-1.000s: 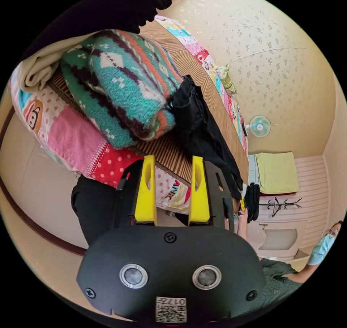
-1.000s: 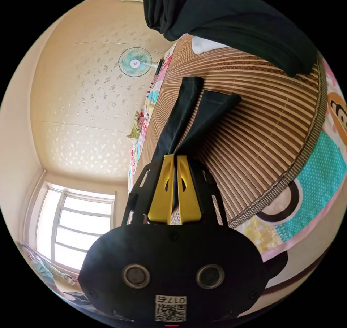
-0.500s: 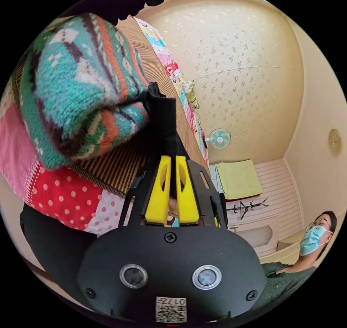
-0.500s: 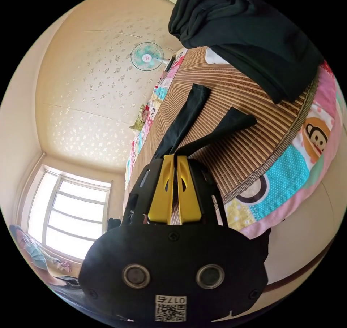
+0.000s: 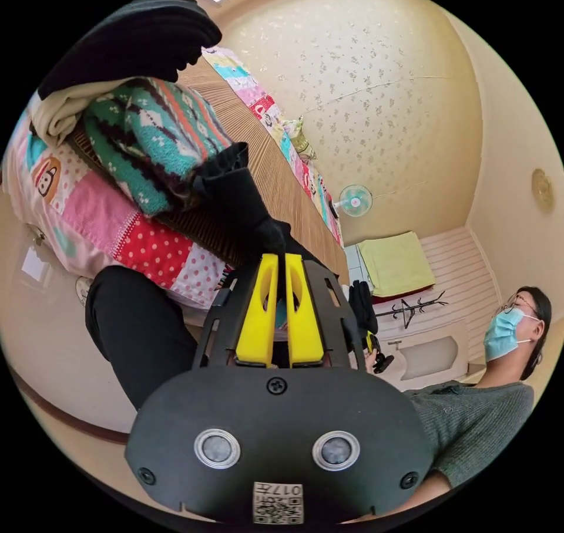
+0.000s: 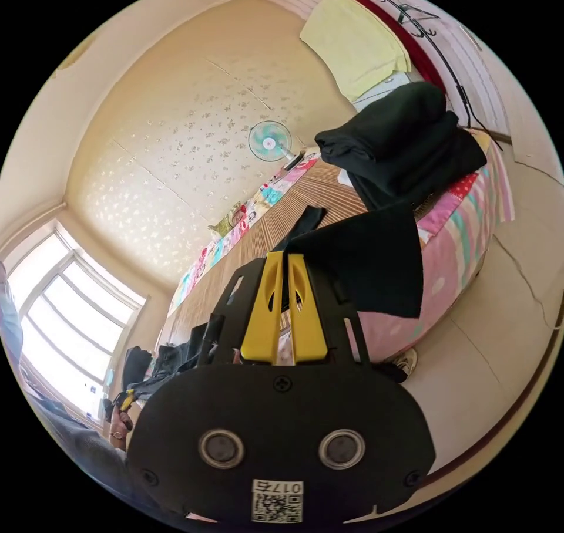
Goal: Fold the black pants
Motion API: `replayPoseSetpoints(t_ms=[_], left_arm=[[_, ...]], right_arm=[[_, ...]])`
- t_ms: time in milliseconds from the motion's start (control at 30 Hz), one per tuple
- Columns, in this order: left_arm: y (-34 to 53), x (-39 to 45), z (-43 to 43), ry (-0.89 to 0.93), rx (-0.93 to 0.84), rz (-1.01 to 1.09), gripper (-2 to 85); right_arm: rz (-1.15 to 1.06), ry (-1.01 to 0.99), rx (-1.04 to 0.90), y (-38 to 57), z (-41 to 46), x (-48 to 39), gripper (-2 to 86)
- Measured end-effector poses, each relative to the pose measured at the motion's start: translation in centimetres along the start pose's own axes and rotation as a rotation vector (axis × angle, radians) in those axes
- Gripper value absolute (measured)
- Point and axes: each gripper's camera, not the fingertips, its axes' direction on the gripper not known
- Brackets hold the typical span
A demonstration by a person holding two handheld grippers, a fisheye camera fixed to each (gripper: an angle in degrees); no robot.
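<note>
My left tool (image 5: 277, 266) is clamped on the black pants (image 5: 235, 195), my right tool (image 6: 284, 266) pinches them too; the legs (image 6: 305, 222) run straight away from my right tool along the bed mat (image 6: 305, 195), so the fold travels that way, I reckon.

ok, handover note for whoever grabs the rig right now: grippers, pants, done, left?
Left gripper: shut on the black pants, at the end beside the patterned knit sweater.
Right gripper: shut on the black pants' other end, a flap hanging past the mattress edge.
Pants: pinched at both ends, one leg lying along the bamboo mat.
Nearby: a folded dark pile on the mat's corner.
Done: both grips are set.
Left: no fold is visible yet. Likely bring the two ends together over the mat, flatten, then fold again.
</note>
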Motion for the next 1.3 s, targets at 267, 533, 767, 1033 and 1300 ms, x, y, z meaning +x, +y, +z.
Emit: replayPoseSetpoints(t_ms=[267,533,767,1033,1300], left_arm=[[-7.9,5.0,7.5,-0.025,0.163,0.022,3.3],[-13.2,8.3,14.9,-0.229,0.205,0.19,7.6],[-5.1,5.8,11.4,-0.542,0.192,0.171,13.4],[-6.4,1.4,12.2,-0.451,0.105,0.026,15.9],[-9.8,-3.2,12.4,-0.223,0.077,-0.047,13.4]], right_arm=[[0.015,0.174,-0.185,-13.6,20.4,-8.6,3.9],[0.035,0.411,-0.393,-18.4,37.9,-10.4,17.0],[0.148,0.27,-0.46,-8.9,38.9,-2.4,14.4],[0.086,0.14,-0.561,-7.9,43.3,-1.3,4.3],[-0.017,0.333,-0.446,-2.1,31.6,-2.2,2.8]])
